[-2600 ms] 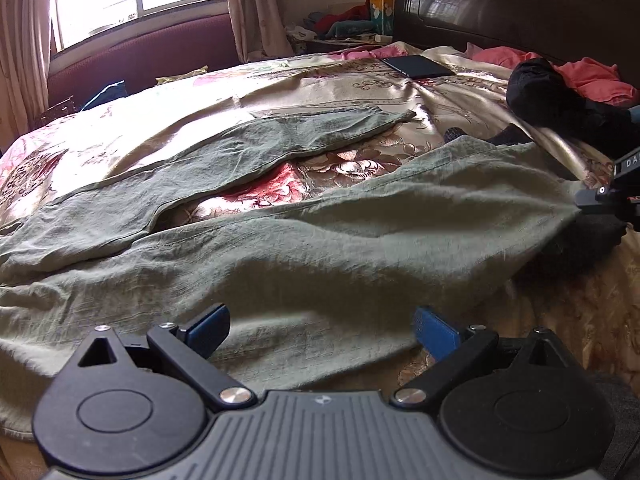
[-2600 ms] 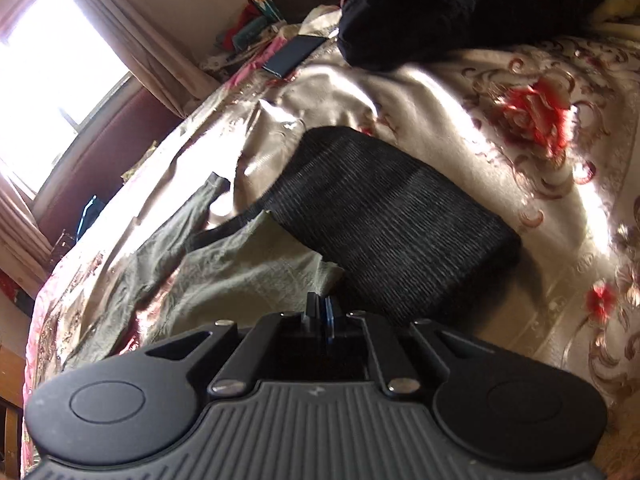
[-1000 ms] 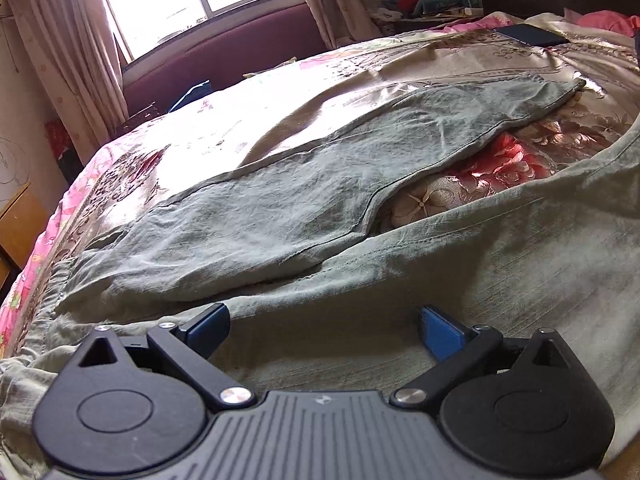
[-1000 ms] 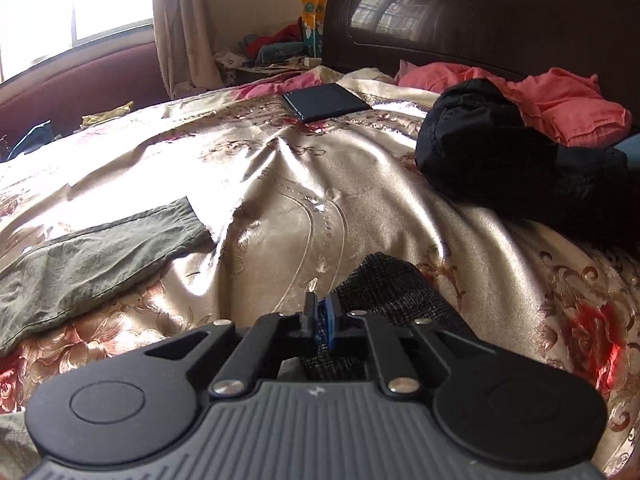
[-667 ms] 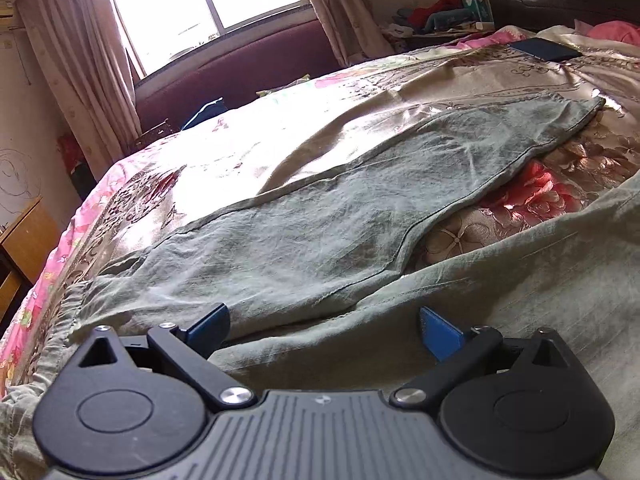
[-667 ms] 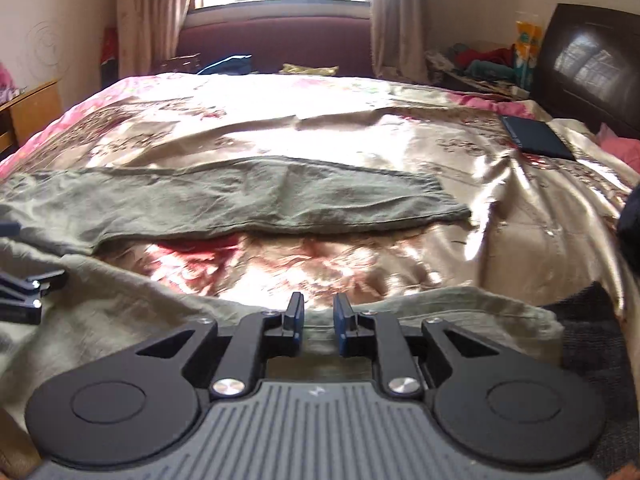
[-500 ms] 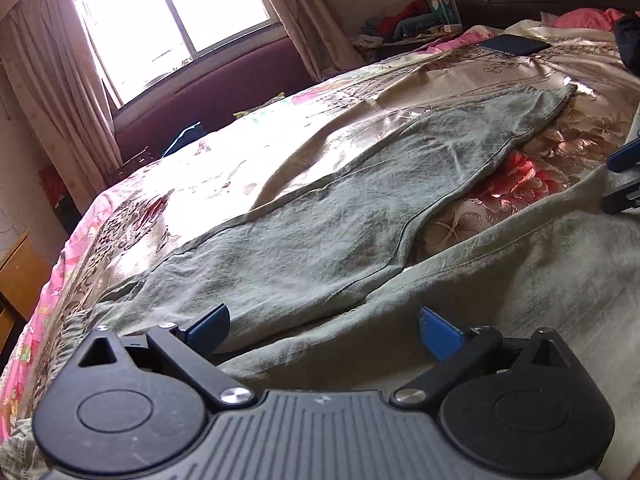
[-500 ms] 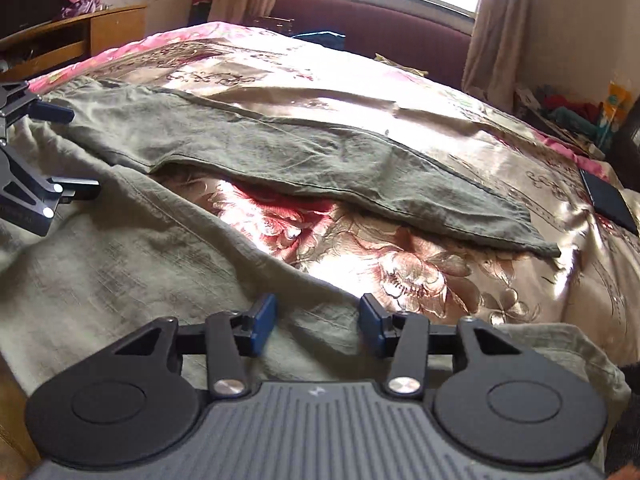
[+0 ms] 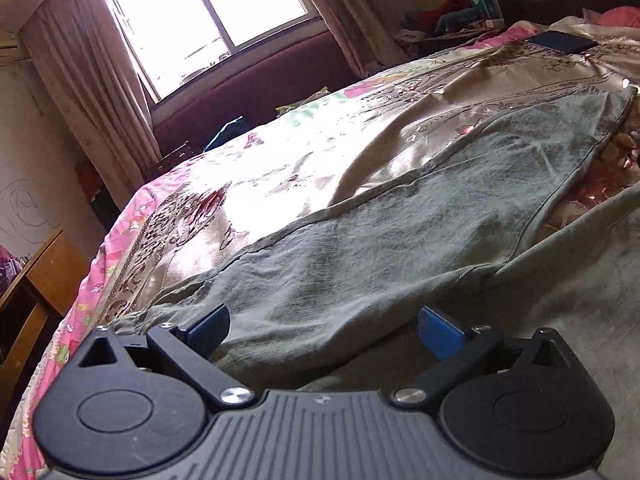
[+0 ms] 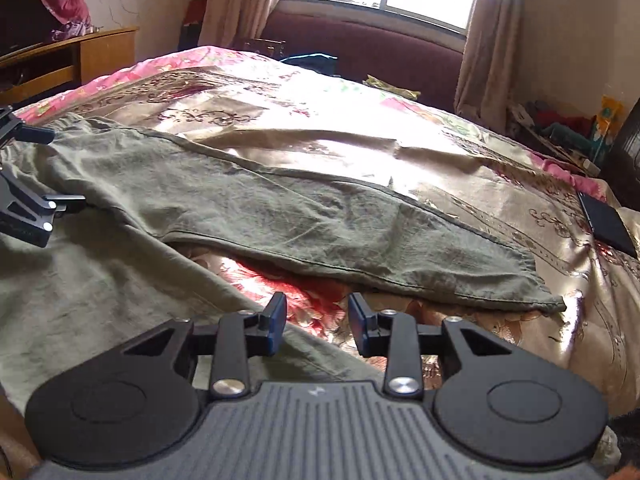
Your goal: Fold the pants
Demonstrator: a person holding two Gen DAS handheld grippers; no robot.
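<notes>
I judge I am at the start of the fold: the pants (image 10: 248, 208) lie spread on the bed (image 10: 320, 120), legs splayed apart, nothing doubled over yet. Nearest me, my right gripper (image 10: 317, 322) hangs low over the inner edge of the near leg (image 10: 80, 304); its fingers (image 10: 276, 320) stand a modest way apart and are closing, with only bare cloth and red-flowered bedspread showing in the gap (no pinch yet, as far as I can see). My left gripper (image 9: 322, 330) hovers over the waist end with its fingers (image 9: 208, 326) spread wide, clamped on nothing. Farther off, the other leg (image 9: 480, 200) stretches toward the headboard side, its hem (image 10: 532, 292) flat on the bedspread. Next, I think, I must catch the near leg's edge in both grippers and carry it across onto the far leg, seams matched.
</notes>
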